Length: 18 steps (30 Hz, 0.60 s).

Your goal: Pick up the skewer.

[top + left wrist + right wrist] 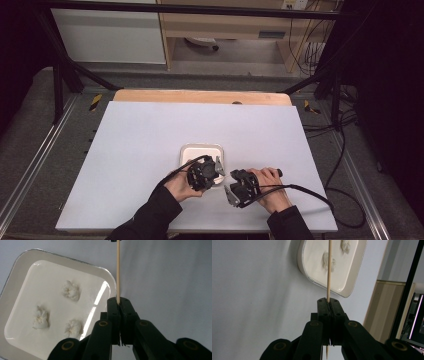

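High view: both hands hold the left gripper [216,169] and right gripper [231,194] at the white tray [201,149] on the desk [140,150]. Left gripper view: jaws clamp a wooden skewer [118,272] beside three white lumps [70,290]. Right gripper view: jaws pinch a skewer too.

One white square plate [22,267] sits on one pale table [150,140]. On the plate lie three small white lumps, soft and crumpled: one [70,290] toward the far side, one [40,318] at the left and one [73,328] nearest the jaws. There are two black grippers, the left gripper [119,302] and the right gripper [328,301], and each has one thin wooden skewer, the left's [118,270] and the right's [329,270], making two skewers.
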Available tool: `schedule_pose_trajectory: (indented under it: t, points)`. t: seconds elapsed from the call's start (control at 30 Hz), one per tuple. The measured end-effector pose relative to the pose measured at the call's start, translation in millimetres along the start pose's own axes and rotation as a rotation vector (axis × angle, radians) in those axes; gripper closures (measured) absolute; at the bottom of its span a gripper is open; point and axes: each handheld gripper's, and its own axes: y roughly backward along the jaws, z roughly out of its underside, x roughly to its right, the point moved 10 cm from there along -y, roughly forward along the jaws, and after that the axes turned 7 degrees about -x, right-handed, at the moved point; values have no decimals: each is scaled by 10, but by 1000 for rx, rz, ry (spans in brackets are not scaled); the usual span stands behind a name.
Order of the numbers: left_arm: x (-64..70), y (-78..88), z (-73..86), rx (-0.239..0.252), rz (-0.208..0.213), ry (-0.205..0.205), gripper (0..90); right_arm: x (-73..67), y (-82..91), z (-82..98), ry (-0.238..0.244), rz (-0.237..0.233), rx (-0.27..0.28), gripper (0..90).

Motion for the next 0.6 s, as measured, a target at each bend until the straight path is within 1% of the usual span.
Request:
schedule_pose_trajectory:
  t: [0.07, 0.2, 0.27, 0.37, 0.53, 0.57, 0.6]
  points:
    - [2, -9, -5, 2, 1, 5, 874, 6, 0, -2, 8, 3, 1, 891]
    - [3, -9, -3, -1, -4, -6, 880, 8, 5, -5, 17, 3, 7, 891]
    - [5, -9, -3, 3, -4, -4, 883, 6, 6, -3, 15, 1, 5, 891]
    - [7, -13, 5, 3, 1, 2, 885, 3, 11, -6, 11, -1, 7, 891]
    - [2, -10, 8, 26, 9, 16, 886, 12, 17, -7, -5, 0, 13, 882]
    - [-8, -6, 15, 24, 1, 17, 886, 2, 25, 0, -27, -4, 8, 869]
    - [-17, -3, 22, 28, -5, 24, 886, 25, 27, -2, -23, 3, 16, 843]
